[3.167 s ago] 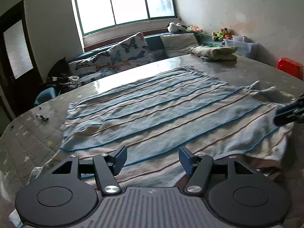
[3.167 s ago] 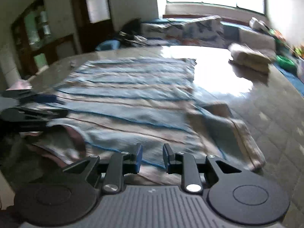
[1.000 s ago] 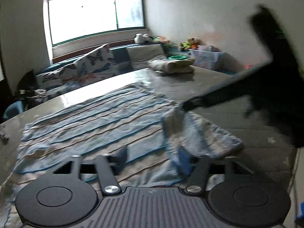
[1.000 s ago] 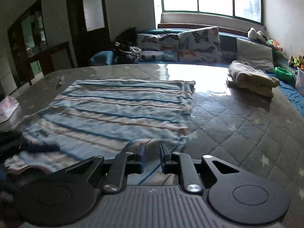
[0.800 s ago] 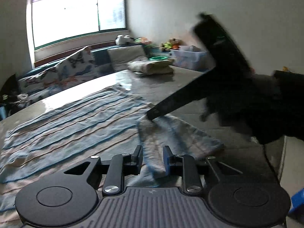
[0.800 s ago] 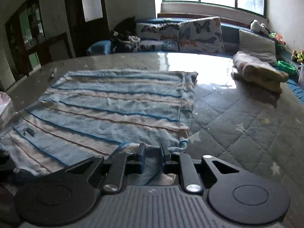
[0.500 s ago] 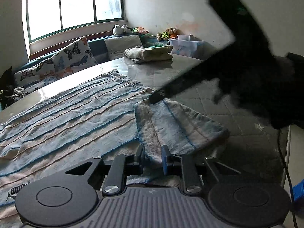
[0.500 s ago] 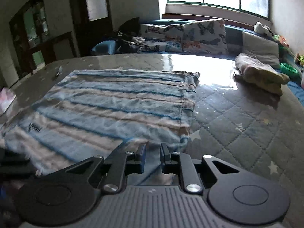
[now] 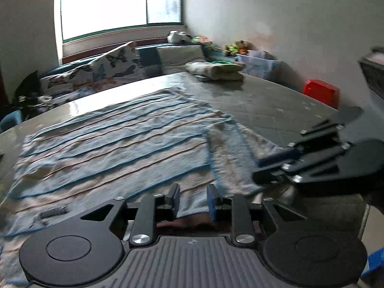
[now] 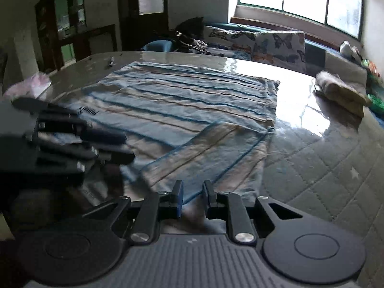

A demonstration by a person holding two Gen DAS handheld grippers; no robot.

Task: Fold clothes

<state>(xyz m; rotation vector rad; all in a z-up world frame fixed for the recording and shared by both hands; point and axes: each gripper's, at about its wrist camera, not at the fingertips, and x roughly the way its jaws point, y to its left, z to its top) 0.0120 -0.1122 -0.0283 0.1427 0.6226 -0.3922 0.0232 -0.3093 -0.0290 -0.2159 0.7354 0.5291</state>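
One garment: a striped blue-and-beige garment lay spread flat on the quilted mattress, its near right part turned back over the body as a folded flap.
Long axis: the stripes ran left to right across the garment, while those on the flap ran at an angle to them; the flap's free edge pointed toward the near left.
Left gripper: fingers parted with a clear gap, low over the near hem; cloth showed between them, but I could not tell whether they touched it.
Right gripper: fingers also apart, at the flap's near edge, pinching nothing that I could see.
Other cloth: a folded bundle sat well apart at the far right.
Risk: the flap lay skewed, so a further fold would probably set the edges out of line.
Second risk: a low finger could catch the loose near hem and drag the flap open.
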